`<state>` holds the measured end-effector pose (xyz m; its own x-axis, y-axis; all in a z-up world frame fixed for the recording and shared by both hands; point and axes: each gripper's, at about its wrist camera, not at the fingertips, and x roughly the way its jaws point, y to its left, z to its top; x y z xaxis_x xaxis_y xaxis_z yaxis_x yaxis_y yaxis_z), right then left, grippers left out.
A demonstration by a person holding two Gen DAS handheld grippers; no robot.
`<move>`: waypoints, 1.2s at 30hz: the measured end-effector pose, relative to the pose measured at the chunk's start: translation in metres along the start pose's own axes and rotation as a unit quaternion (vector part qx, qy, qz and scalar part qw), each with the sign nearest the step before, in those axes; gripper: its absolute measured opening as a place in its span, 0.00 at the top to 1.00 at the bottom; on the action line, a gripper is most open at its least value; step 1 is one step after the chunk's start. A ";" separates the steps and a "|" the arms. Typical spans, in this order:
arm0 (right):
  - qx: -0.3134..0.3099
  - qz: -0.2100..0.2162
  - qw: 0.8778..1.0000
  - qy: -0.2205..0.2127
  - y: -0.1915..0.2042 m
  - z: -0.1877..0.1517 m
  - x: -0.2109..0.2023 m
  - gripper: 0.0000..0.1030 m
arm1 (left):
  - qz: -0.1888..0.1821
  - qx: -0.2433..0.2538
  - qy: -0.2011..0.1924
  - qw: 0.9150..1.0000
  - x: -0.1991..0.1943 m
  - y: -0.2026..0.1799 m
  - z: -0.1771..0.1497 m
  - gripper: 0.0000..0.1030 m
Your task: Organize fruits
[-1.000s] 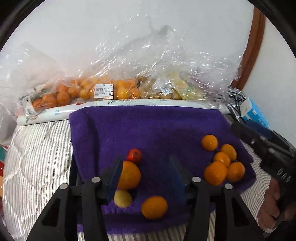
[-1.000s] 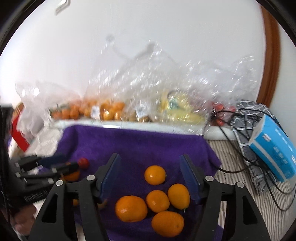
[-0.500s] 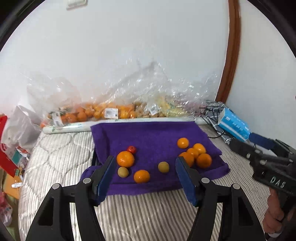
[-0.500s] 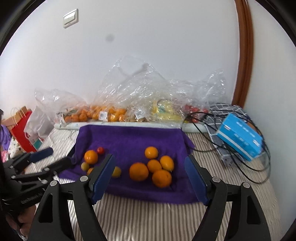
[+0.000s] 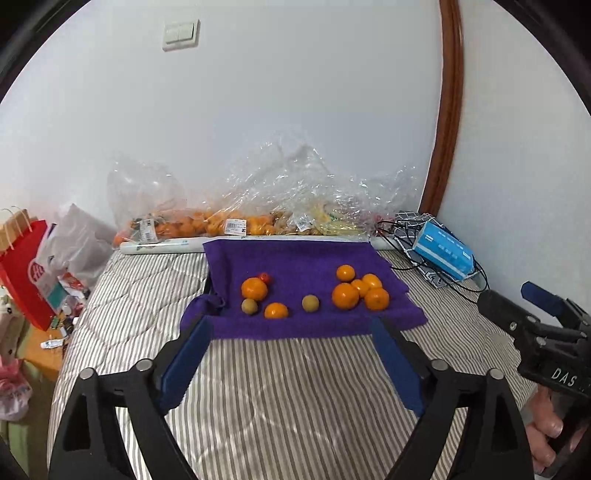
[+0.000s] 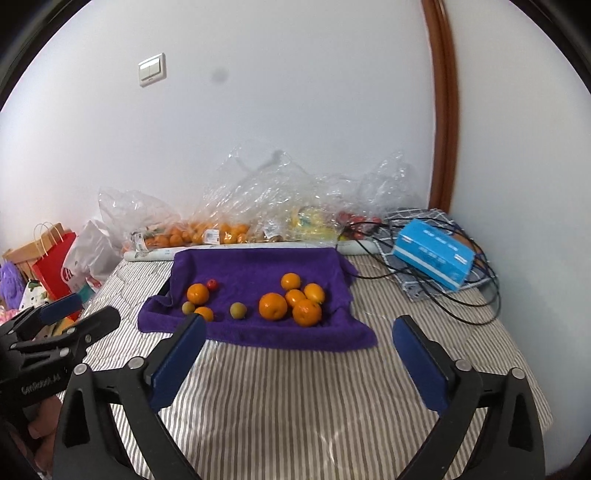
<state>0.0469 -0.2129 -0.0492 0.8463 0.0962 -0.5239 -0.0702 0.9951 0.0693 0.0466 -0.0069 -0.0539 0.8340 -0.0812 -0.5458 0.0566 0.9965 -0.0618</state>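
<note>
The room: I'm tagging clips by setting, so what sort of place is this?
Probably a bedroom at home: a striped quilted mattress, a wall light switch, and shopping bags on the floor beside it.

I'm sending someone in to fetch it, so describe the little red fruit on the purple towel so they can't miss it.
Find the purple towel spread on the striped bed. Left of the cluster of five oranges sits a looser group; the red fruit is at its far side, against the biggest orange there. It is the only red piece and the smallest.
</note>
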 end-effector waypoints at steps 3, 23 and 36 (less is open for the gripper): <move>0.002 -0.007 1.000 -0.005 -0.001 -0.003 -0.011 0.00 | -0.003 -0.005 -0.003 1.000 -0.012 -0.002 -0.007 0.11; -0.007 -0.007 1.000 -0.014 -0.002 -0.020 -0.048 0.00 | 0.024 -0.013 -0.030 0.999 -0.052 -0.007 -0.015 0.10; -0.007 -0.009 1.000 -0.014 -0.002 -0.022 -0.049 0.00 | 0.030 -0.010 -0.030 0.999 -0.053 -0.010 -0.013 0.10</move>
<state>-0.0061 -0.2194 -0.0425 0.8616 0.0780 -0.5016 -0.0625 0.9969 0.0477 -0.0054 -0.0127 -0.0351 0.8666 -0.0186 -0.4986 -0.0061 0.9988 -0.0478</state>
